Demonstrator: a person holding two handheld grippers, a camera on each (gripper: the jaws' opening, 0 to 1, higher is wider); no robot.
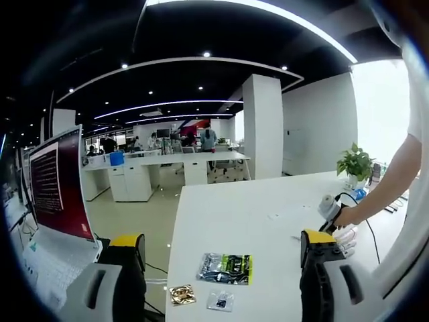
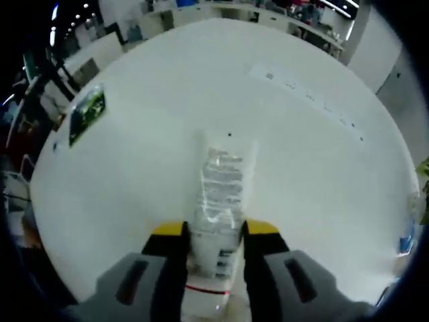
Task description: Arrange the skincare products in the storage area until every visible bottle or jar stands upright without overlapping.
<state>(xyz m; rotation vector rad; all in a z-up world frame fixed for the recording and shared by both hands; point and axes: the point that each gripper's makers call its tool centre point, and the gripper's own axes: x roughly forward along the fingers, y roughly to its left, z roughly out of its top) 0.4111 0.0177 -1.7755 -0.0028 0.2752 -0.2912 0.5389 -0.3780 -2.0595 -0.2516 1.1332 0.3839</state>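
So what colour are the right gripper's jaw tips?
Yellow, on grey jaws gripping the clear plastic bottle; right gripper view.

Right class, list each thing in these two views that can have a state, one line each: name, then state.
Clear bottle: lying flat on the white table, jaws of the right gripper closed on it.
Left gripper: jaws open, holding nothing.
Green packet: lying flat on the table.
Laptop: open, screen lit.
Potted plant: upright.

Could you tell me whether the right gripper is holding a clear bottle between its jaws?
Yes, in the right gripper view the right gripper has its yellow-tipped jaws closed on a clear bottle lying over the white table.
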